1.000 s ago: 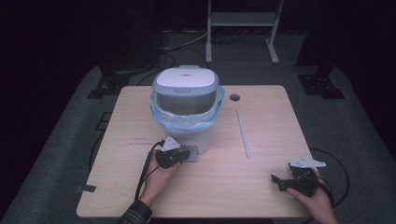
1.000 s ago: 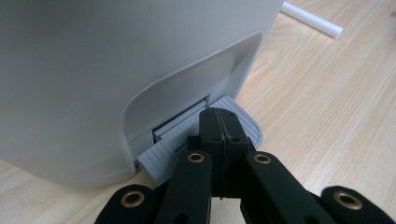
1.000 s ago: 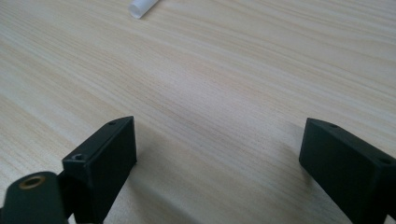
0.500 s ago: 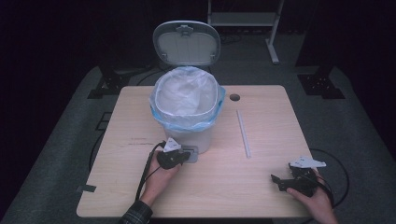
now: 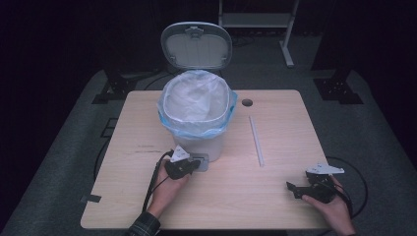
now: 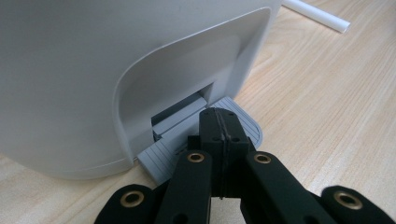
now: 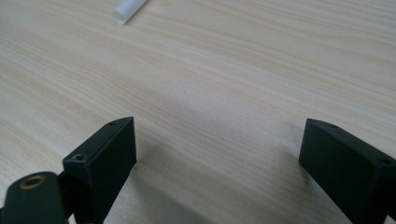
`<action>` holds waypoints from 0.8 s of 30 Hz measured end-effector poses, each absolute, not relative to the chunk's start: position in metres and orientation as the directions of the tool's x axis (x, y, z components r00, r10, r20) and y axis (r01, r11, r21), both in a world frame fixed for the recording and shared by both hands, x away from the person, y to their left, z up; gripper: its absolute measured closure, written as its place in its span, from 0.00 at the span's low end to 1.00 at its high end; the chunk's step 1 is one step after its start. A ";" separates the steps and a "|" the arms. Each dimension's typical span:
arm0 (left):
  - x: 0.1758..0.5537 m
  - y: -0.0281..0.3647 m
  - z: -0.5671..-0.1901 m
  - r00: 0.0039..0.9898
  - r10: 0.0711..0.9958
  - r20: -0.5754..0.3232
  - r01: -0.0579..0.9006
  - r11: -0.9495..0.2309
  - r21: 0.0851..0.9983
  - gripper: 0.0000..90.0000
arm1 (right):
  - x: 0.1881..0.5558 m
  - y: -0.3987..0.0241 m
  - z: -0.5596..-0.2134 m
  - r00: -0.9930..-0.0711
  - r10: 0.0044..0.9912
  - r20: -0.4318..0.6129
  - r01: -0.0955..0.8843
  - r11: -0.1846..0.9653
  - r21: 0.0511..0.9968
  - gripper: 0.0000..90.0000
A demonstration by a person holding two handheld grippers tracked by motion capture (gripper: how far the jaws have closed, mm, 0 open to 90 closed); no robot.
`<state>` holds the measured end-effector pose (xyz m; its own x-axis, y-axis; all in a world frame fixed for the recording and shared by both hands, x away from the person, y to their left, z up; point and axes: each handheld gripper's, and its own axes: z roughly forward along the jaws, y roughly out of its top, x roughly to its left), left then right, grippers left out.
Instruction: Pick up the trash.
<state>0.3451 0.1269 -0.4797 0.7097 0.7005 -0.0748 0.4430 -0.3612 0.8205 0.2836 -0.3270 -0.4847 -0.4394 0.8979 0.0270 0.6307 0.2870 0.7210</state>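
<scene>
A white pedal bin (image 5: 196, 123) with a blue liner stands mid-table, its lid (image 5: 196, 46) raised upright behind it. My left gripper (image 5: 193, 165) is shut and its closed tips rest on top of the grey ribbed pedal (image 5: 202, 161) at the bin's foot. In the left gripper view the joined jaws (image 6: 218, 116) lie on the pedal (image 6: 161, 156), right in front of the bin's white wall (image 6: 93, 70). My right gripper (image 5: 294, 189) rests near the table's front right corner, open, with bare wood between its jaws (image 7: 219, 140).
A thin white tube (image 5: 256, 140) lies on the wooden table (image 5: 123, 196) to the right of the bin; its end also shows as the tube (image 6: 317, 14) and the tube (image 7: 128, 9). A cable hole (image 5: 247, 103) sits behind it. Dark floor surrounds the table.
The bin's lid was down one second ago and has swung up to stand open. Both hands and grippers have stayed where they were.
</scene>
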 end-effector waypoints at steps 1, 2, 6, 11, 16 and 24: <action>0.345 0.127 -0.480 0.710 0.701 -0.073 0.442 -0.362 0.821 1.00 | 0.284 -0.327 -0.483 -0.436 0.900 0.025 0.629 0.284 0.723 0.11; 0.345 0.127 -0.480 0.710 0.701 -0.073 0.442 -0.362 0.821 1.00 | 0.285 -0.327 -0.482 -0.435 0.900 0.026 0.628 0.283 0.725 0.11; 0.346 0.128 -0.480 0.710 0.698 -0.092 0.451 -0.350 0.821 1.00 | 0.288 -0.324 -0.475 -0.434 0.901 0.024 0.613 0.275 0.741 0.11; 0.346 0.128 -0.480 0.710 0.698 -0.091 0.450 -0.352 0.821 1.00 | 0.295 -0.318 -0.468 -0.437 0.899 0.032 0.612 0.271 0.743 0.11; 0.346 0.128 -0.480 0.711 0.698 -0.088 0.449 -0.354 0.820 1.00 | 0.305 -0.309 -0.461 -0.451 0.892 0.028 0.596 0.277 0.754 0.11; 0.347 0.129 -0.480 0.709 0.698 -0.102 0.456 -0.344 0.821 1.00 | 0.320 -0.296 -0.454 -0.461 0.886 0.045 0.595 0.272 0.756 0.15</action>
